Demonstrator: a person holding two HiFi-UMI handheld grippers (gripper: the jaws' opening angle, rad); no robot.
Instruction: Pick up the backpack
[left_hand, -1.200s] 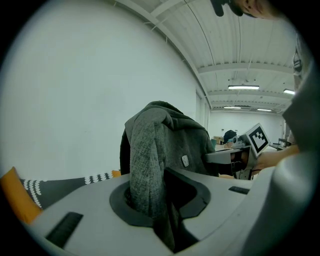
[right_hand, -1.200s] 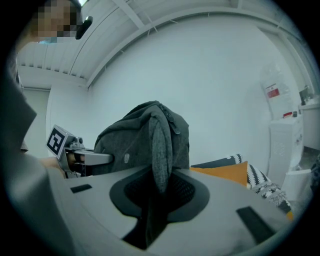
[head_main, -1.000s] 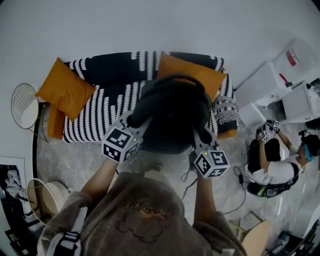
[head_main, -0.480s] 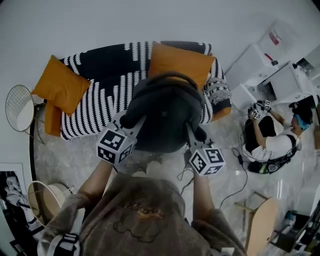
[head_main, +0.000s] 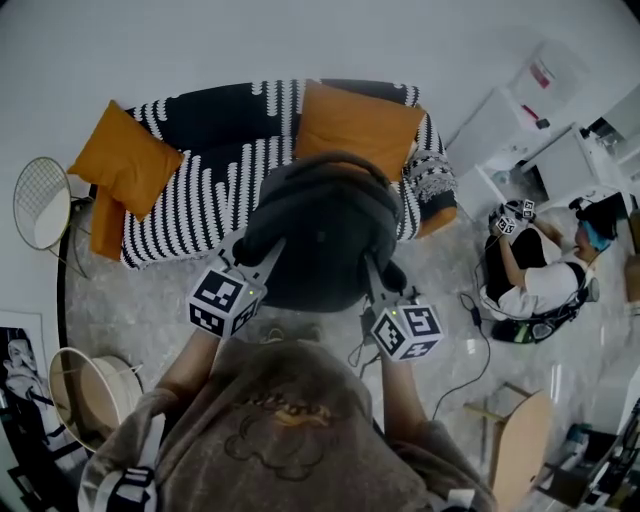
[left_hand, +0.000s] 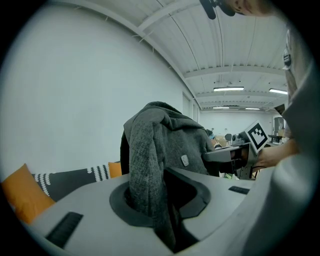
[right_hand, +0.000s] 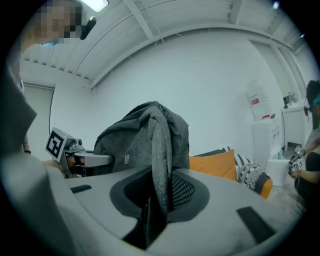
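Left gripper (head_main: 258, 255) and right gripper (head_main: 372, 272) level, tight on backpack (head_main: 320, 222)

Forearms reach forward, left gripper (head_main: 250, 262) and right gripper (head_main: 378, 280) jaws clamped on the backpack (head_main: 322, 225)

In the head view, the dark grey fabric backpack (head_main: 322, 225) covers the middle of the black-and-white striped sofa (head_main: 200, 190) and the lower edge of the orange square cushion (head_main: 358, 125) behind it. The tips of the left gripper (head_main: 250, 262) and the right gripper (head_main: 375, 280) lie hidden under its bulk. In the left gripper view, a grey woven strap (left_hand: 150, 180) drops into the jaw gap with its end out of sight. The black-and-white framed picture (head_main: 18, 360) is cut by the left edge. A pale wooden piece (head_main: 515, 470) at the bottom is too cropped to name.
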